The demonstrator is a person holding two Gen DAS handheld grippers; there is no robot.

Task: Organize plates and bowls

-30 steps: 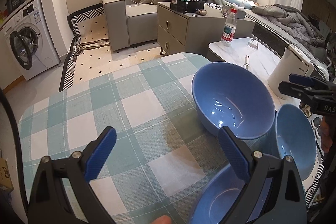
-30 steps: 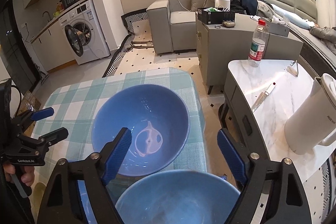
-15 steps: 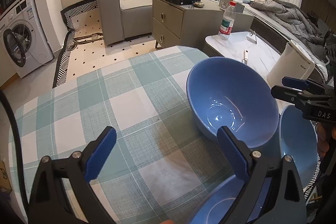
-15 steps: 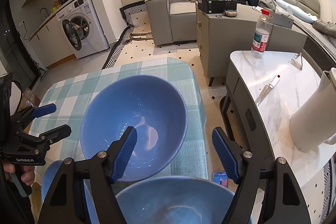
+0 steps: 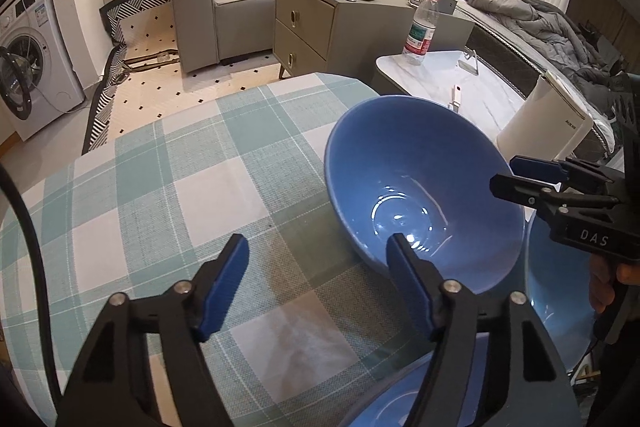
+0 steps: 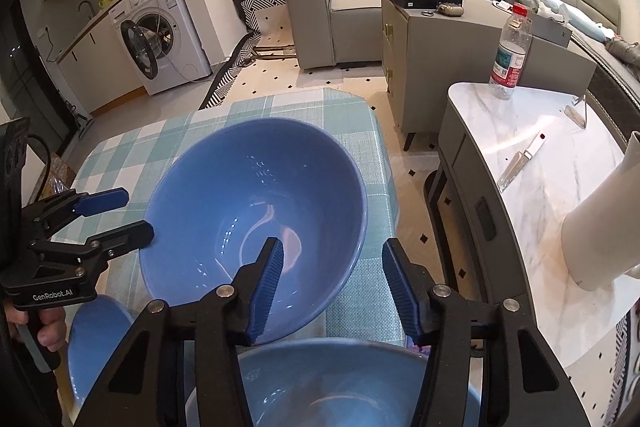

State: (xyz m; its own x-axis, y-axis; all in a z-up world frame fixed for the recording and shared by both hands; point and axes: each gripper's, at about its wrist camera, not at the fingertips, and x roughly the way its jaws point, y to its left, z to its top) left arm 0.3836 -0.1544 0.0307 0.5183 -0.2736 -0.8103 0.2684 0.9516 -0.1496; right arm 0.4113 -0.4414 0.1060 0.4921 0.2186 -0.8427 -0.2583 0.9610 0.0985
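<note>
Since the earlier frames both grippers have come lower and nearer the big blue bowl (image 5: 424, 195), and both pairs of jaws have narrowed from wide open.

The bowl stands on the checked worktop (image 5: 160, 195) near its far right corner. The left gripper (image 5: 318, 281) has its jaws about half open and closing; its right finger lies over the bowl's near left rim, the other over bare cloth, and the pads do not look pressed on anything. The right gripper (image 6: 332, 283) has narrower jaws, also closing, set astride the bowl's near right rim, one finger inside and one outside; whether the pads already touch the wall I cannot tell, but a gap seems to remain.

The step in hand looks like a two-sided pinch on the big bowl's rim, probably to lift it and nest it with the others. The next move calls for both pairs of jaws to bite the rim evenly before any lift.

All bowls seen are empty: the big one, a smaller blue bowl (image 6: 96, 343) close beside it, and another blue bowl (image 6: 332, 383) in the foreground under the right gripper.
</note>
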